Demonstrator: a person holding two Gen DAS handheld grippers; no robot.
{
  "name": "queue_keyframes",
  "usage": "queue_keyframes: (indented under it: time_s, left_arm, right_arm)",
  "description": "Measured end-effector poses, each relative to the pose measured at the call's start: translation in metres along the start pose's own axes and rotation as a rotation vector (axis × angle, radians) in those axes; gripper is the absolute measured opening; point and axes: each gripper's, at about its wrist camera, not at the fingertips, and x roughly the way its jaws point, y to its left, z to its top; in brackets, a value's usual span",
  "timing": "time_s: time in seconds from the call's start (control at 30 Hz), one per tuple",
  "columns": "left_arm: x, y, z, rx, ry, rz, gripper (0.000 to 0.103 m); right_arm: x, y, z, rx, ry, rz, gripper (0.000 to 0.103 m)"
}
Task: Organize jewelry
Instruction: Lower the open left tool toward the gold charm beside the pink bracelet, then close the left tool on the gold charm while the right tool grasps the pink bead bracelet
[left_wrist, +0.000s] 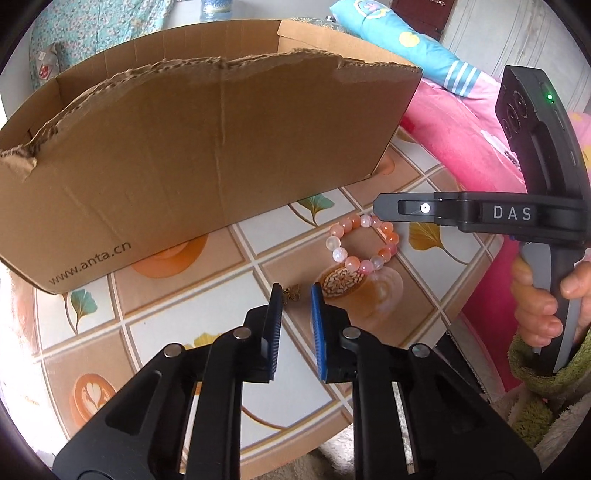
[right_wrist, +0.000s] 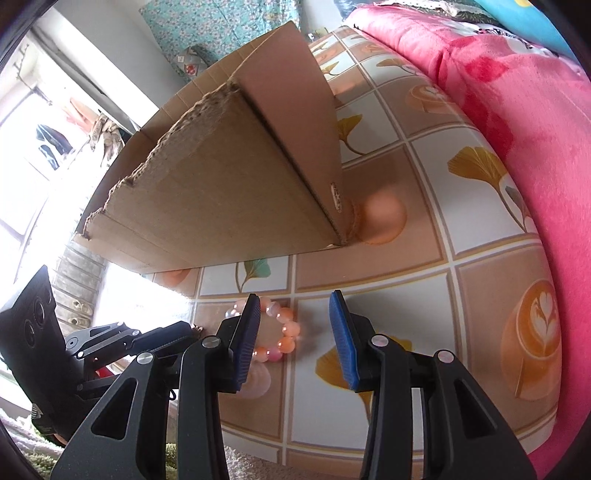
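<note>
The left gripper (left_wrist: 295, 291) has its jaws narrowed to a slim gap, with a small gold-coloured trinket (left_wrist: 291, 293) lying on the table between the pad tips; whether the pads press on it cannot be told. The right gripper (right_wrist: 293, 314) has its jaws moderately apart, nothing clamped; its left pad (right_wrist: 245, 332) stands in front of the beaded bracelet (right_wrist: 280, 332), whose pink, orange and white beads lie flat on the table, partly inside the gap. In the left wrist view the right gripper's tip meets the far side of that bracelet, and a hand (left_wrist: 535, 295) in a green fleecy sleeve (left_wrist: 543, 369) holds its grip. Behind stands a torn cardboard box (left_wrist: 207, 155) on the tiled-pattern tablecloth (right_wrist: 424, 258); a pink blanket (right_wrist: 517, 92) borders the table
</note>
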Motion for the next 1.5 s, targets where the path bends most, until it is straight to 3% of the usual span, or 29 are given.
queue_keyframes:
  time_s: [0.43,0.7,1.17,1.33,1.5]
  left_arm:
    - [0.009,-0.021,0.005,0.118,0.013,0.140,0.015]
    - [0.017,-0.031,0.012,0.097,0.040,0.180,0.014]
    - [0.009,-0.014,0.010,0.035,0.021,0.100,0.011]
    - [-0.002,0.000,0.010,0.011,-0.013,0.099,0.011]
    - [-0.010,0.010,0.006,-0.016,-0.030,0.110,0.011]
  right_arm:
    - [-0.003,0.000,-0.005,0.002,-0.015,0.007,0.038]
    - [-0.003,0.005,-0.006,-0.010,-0.019,-0.006,0.038]
    - [-0.009,0.008,-0.002,-0.027,-0.040,-0.002,0.038]
    - [-0.019,0.028,-0.007,-0.131,-0.053,0.048,0.038]
    - [-0.007,0.054,-0.018,-0.259,-0.005,0.026,0.038]
